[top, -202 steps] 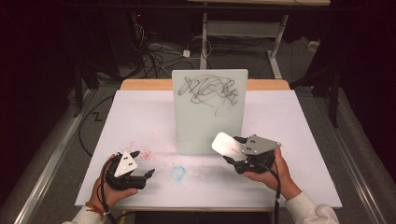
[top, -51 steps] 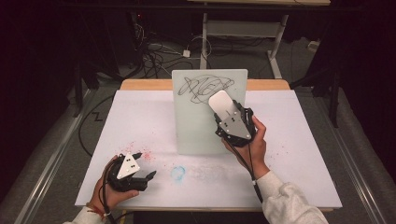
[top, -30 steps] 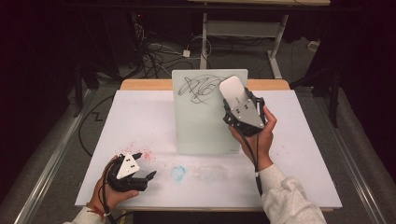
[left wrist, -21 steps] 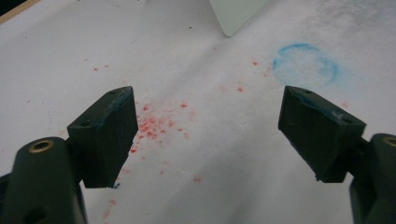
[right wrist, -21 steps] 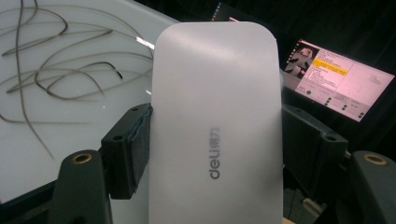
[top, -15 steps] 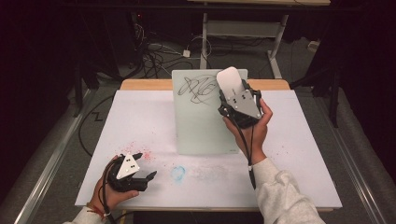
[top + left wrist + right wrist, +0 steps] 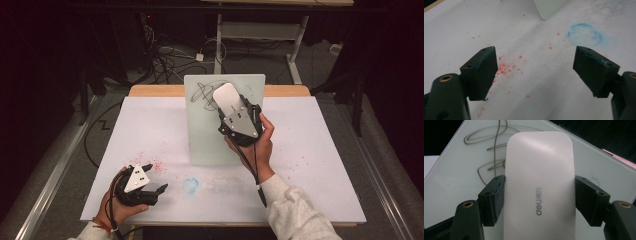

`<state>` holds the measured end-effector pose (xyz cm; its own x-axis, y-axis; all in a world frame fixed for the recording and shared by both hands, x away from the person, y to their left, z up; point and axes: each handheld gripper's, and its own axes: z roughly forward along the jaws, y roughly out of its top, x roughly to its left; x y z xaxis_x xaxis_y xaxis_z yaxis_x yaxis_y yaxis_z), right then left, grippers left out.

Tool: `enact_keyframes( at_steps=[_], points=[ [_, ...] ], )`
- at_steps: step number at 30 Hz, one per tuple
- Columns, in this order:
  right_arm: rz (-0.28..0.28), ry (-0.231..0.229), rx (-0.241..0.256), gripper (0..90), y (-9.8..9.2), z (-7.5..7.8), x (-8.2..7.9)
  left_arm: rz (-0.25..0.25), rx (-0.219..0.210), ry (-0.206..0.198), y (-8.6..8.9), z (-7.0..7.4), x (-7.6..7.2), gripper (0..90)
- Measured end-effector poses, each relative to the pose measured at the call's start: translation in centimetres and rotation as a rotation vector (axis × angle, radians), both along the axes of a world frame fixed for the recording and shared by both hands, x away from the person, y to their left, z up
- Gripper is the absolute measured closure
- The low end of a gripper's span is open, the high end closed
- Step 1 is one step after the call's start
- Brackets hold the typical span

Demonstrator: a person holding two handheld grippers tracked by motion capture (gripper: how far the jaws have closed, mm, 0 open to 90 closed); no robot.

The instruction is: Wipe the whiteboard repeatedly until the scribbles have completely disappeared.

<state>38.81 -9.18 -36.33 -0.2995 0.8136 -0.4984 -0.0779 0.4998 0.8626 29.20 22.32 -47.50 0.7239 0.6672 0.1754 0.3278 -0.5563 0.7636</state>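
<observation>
white plastic, smooth and rounded at the corners: the whiteboard eraser (image 7: 540,195), with "deli" printed on its back, sits clamped across its width between the jaws of the right gripper (image 7: 235,114). it is pressed against the upper part of the small whiteboard (image 7: 200,135), which stands propped upright at the middle of the paper-covered table (image 7: 320,165), over the dark marker scribble (image 7: 202,94).

the step in hand looks like wiping the scribble off. loops of ink show to the left of the eraser in both the high view and the right gripper view, so the next move likely calls for a sweep leftward with the pad kept flat and pressed on the board, and gently enough that the propped board doesn't tip.

the eraser's long axis runs along the gripper's reach, its free rounded end pointing toward the board's top edge, leaning a little left in the high view.

the left gripper (image 7: 145,186) rests low on the table near the front left, jaws spread wide with nothing between them, above red specks (image 7: 506,67) and near a blue ring stain (image 7: 585,35).
</observation>
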Motion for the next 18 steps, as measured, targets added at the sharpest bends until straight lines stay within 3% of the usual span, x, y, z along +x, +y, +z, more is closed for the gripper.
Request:
enact_keyframes(
  at_steps=[4, 9, 11, 14, 18],
  points=[
    [-0.030, -0.002, 0.028, 31.1, -2.0, 0.2, 0.1, 0.004, 0.000, 0.003, 0.1, -0.1, 0.0, 19.0],
    [-0.080, 0.005, 0.104, 31.1, -4.7, 0.5, 0.2, 0.003, 0.005, 0.003, -0.1, 0.0, 0.0, 19.0],
    [-0.091, 0.003, 0.093, 31.1, -4.9, 0.2, 0.1, 0.002, 0.005, 0.001, -0.1, 0.0, 0.0, 19.0],
    [-0.094, 0.024, 0.117, 31.0, -5.4, -0.5, -0.3, 0.004, 0.005, 0.001, 0.0, 0.0, 0.0, 19.0],
    [-0.094, 0.027, 0.081, 31.0, -5.2, -2.0, -0.9, 0.002, 0.003, -0.001, 0.0, 0.0, 0.0, 19.0]
  ],
)
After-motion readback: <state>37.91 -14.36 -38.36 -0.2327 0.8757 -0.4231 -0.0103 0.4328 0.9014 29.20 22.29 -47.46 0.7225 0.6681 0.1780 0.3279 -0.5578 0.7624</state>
